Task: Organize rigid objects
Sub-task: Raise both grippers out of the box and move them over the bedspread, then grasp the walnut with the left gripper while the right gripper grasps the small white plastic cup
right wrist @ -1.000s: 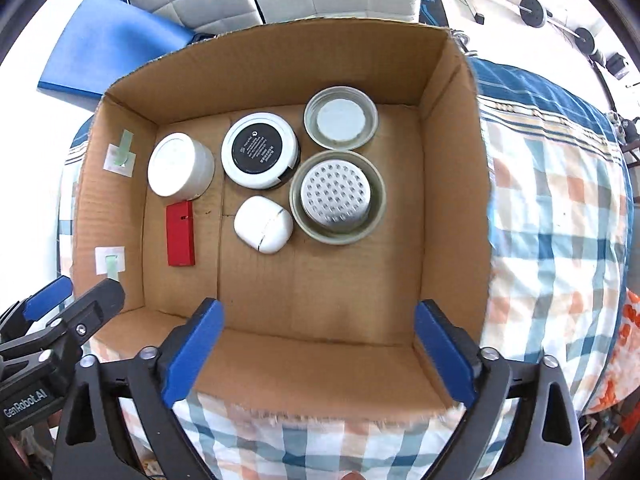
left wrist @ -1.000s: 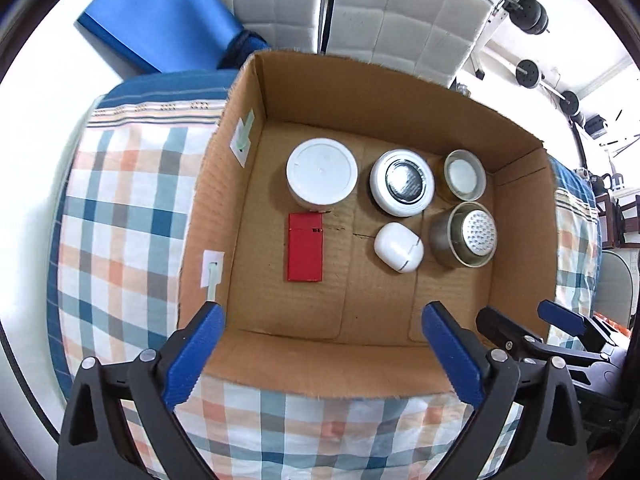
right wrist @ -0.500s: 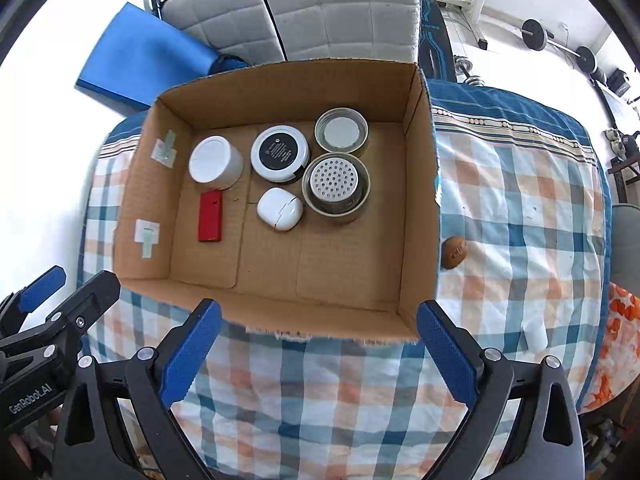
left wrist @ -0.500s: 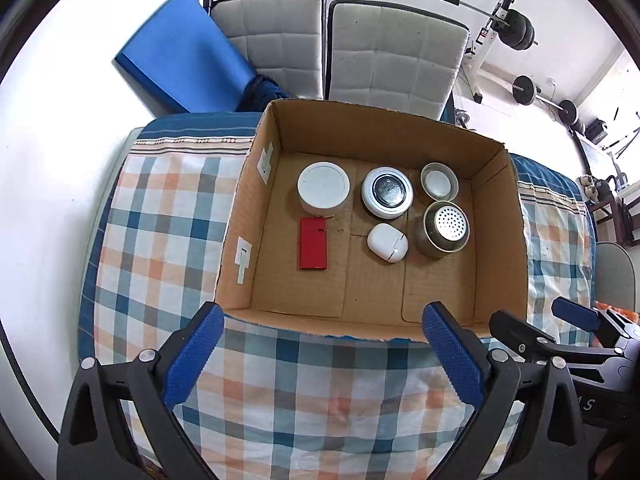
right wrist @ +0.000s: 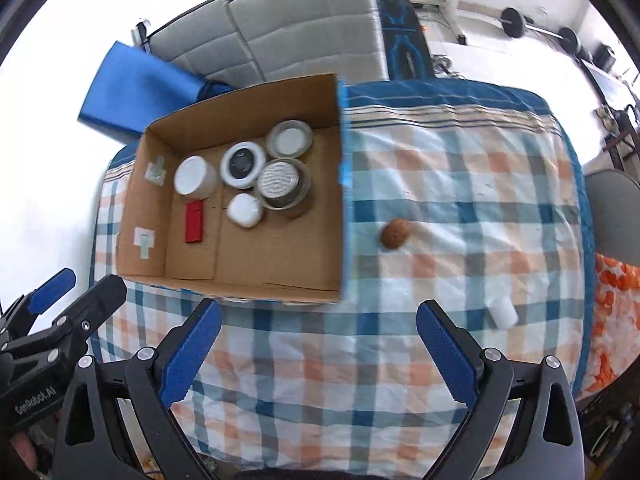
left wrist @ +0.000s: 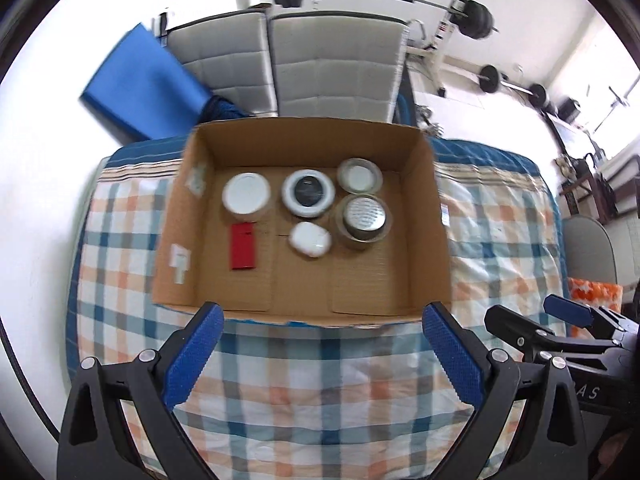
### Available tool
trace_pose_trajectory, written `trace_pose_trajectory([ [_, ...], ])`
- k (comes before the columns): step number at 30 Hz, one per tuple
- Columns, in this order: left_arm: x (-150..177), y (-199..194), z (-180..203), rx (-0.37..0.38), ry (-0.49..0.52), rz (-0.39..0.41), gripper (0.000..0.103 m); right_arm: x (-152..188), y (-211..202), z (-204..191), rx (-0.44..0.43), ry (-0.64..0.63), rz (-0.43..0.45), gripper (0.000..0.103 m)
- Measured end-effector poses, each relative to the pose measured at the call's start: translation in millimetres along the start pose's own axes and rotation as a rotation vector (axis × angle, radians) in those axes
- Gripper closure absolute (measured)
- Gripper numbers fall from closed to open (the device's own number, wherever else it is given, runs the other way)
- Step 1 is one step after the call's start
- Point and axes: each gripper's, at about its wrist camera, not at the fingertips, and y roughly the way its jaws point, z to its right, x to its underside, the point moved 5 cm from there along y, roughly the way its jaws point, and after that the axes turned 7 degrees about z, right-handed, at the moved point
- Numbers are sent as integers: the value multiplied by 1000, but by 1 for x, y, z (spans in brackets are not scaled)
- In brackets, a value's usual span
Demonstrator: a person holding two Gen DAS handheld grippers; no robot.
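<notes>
A cardboard box (left wrist: 424, 240) (right wrist: 340, 216) stands on a plaid-covered table. It holds a white jar (left wrist: 246, 198), a black-and-white round tin (left wrist: 307, 198), a small lid-like dish (left wrist: 359, 176), a metal strainer cup (left wrist: 365, 216), a white case (left wrist: 310, 239) and a red flat box (left wrist: 243, 246). A brown round object (right wrist: 395, 233) and a small white cylinder (right wrist: 503, 312) lie on the cloth right of the box. My left gripper (left wrist: 320, 348) and right gripper (right wrist: 318, 344) are both open and empty, high above the table's near side.
The plaid cloth (right wrist: 460, 184) covers the table right of and in front of the box. Grey cushioned seats (left wrist: 332, 64), a blue mat (left wrist: 140, 84) and barbell weights (left wrist: 474, 20) stand behind the table. An orange patterned item (right wrist: 612, 280) is at the right edge.
Both grippers have pulled back and up from over the box, so it looks smaller and farther. The brown object and white cylinder have come into the right wrist view.
</notes>
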Motion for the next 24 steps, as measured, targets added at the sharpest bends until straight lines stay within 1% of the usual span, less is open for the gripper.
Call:
trace_pose_trajectory([
  [3,2,18,43,36,37,-34,1,2,1,52,58,46,-11,3],
  [6,7,41,86,47,84,-76,1,6,10,105,116,94,-35,3],
  [10,15,66,134,50,142,-119,1,14,30,161,153,129,-78,3],
  [13,20,84,161,38,173,-145,1,21,51,192,171,117,-114,3],
  [16,26,102,174,1,187,-165,1,29,78,209,180,93,-165,4],
  [19,29,118,178,-38,197,-178,1,39,107,219,166,80,-225,12],
  [21,30,127,180,-72,207,-185,1,44,124,226,157,87,-257,19],
  [23,31,134,181,-104,221,-189,1,50,139,230,141,94,-283,23],
  [24,32,138,182,-121,229,-192,1,53,147,233,137,99,-297,31],
])
